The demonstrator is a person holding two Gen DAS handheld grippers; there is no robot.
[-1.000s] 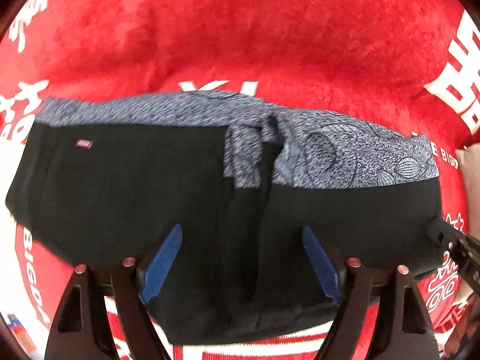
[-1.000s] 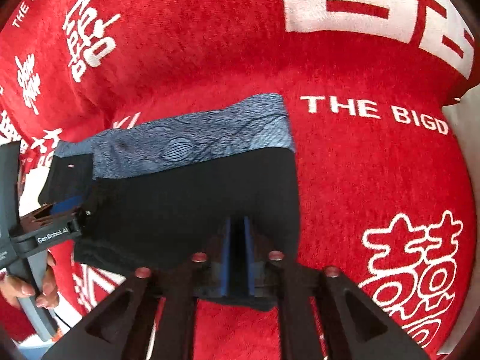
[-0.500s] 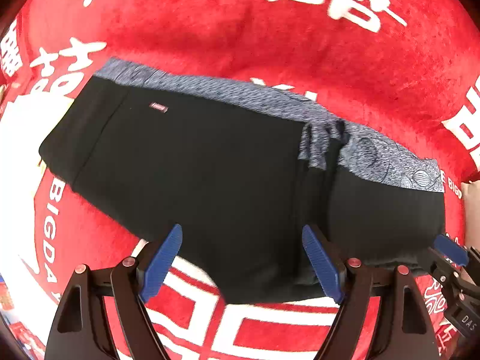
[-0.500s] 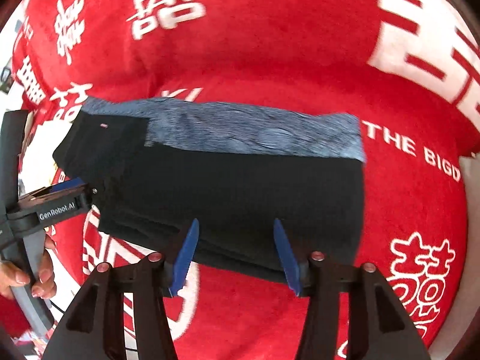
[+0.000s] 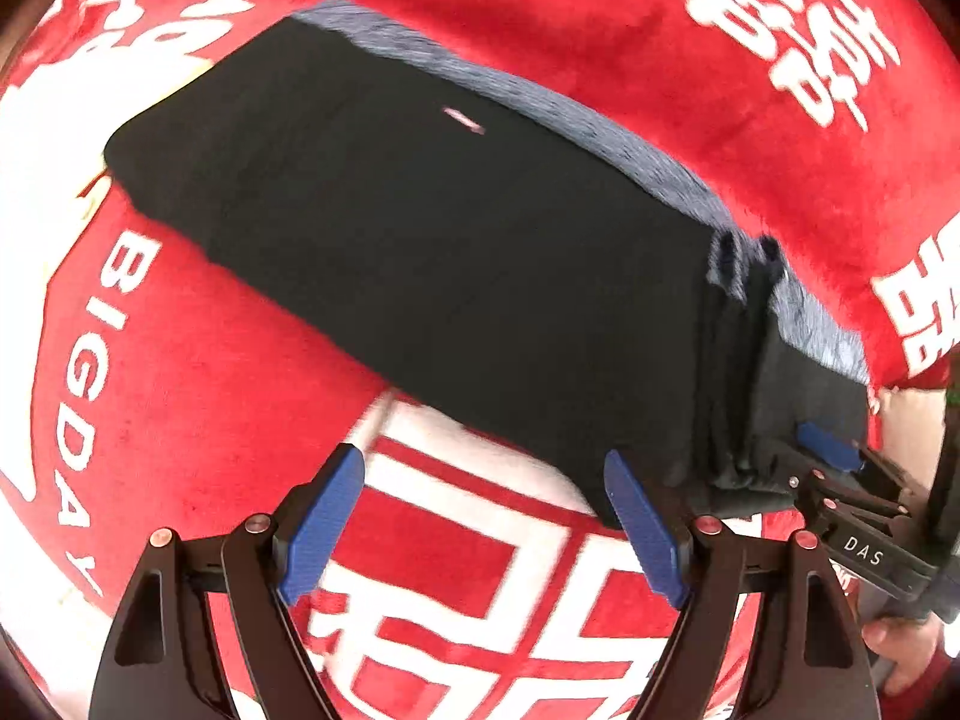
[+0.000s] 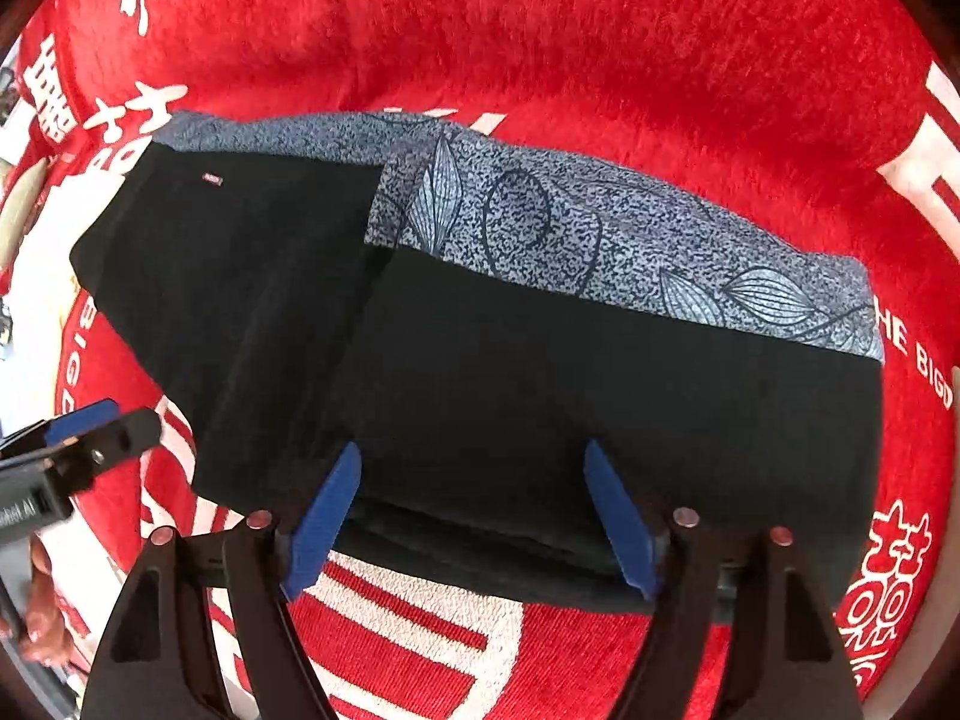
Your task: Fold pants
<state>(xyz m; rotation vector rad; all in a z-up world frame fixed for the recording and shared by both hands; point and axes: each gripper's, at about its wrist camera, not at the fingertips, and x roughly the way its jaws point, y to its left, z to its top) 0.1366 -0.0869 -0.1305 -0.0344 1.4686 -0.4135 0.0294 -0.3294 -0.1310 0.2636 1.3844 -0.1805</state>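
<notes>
Black pants (image 5: 432, 252) with a grey-blue patterned waistband (image 6: 600, 234) lie folded in a long strip on a red cloth; one folded end overlaps the rest. My left gripper (image 5: 480, 531) hangs open over the red cloth just off the strip's near edge, with nothing between its blue pads. My right gripper (image 6: 471, 516) points down over the near edge of the folded end, its jaws opening; the black fabric lies under them, free of the pads. In the left wrist view the right gripper (image 5: 840, 462) shows at the strip's right end.
The red cloth (image 6: 540, 30) with white characters and letters covers the whole surface. A hand (image 6: 42, 618) holds the left gripper's body at the left edge of the right wrist view. A hand (image 5: 900, 654) shows at the lower right of the left wrist view.
The right gripper's jaws went from shut on the black fabric to wide apart, letting it go. Both grippers slid leftward along the pants; the left one now hangs over red cloth.
</notes>
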